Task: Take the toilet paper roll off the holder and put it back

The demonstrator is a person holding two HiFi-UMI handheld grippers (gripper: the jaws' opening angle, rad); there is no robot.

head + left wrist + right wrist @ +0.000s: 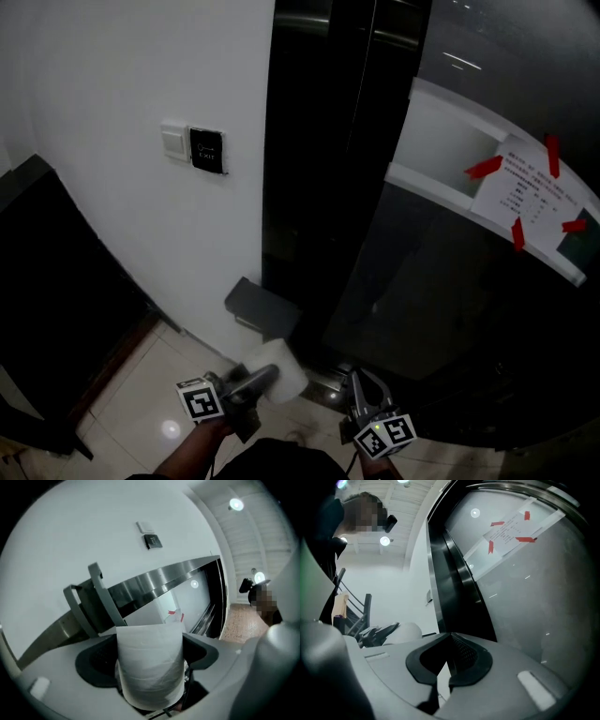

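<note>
**A:** Where is the toilet paper roll (289, 364)?

**B:** It is off the holder (260, 307). The left tool (262, 381) has it clamped between both jaws. In the left gripper view the roll (150, 667) stands on end and fills the gap, with a dark pad pressing on each side.

**A:** And the holder itself?

**B:** It is a dark grey bracket low on the white wall (103, 84), beside the black door frame (309, 169). In the head view the roll sits just below and to the right of it. I cannot tell from there whether the two touch. In the left gripper view the holder (91, 603) shows up and to the left, behind the roll, with open space between them.

**A:** What about the right tool (360, 386)?

**B:** It is low, in front of the dark glass door (422, 309) and to the right of the roll. In the right gripper view its jaws meet at the tips and nothing is between them. That view also shows the roll at the far left, in the other tool.

**A:** Anything else on the wall?

**B:** A pale switch (174, 141) sits next to a small black plate (207, 150), well above the holder. A sheet of paper (530, 195) is fixed to the glass with red tape. The floor (155, 394) below is pale tile.
</note>
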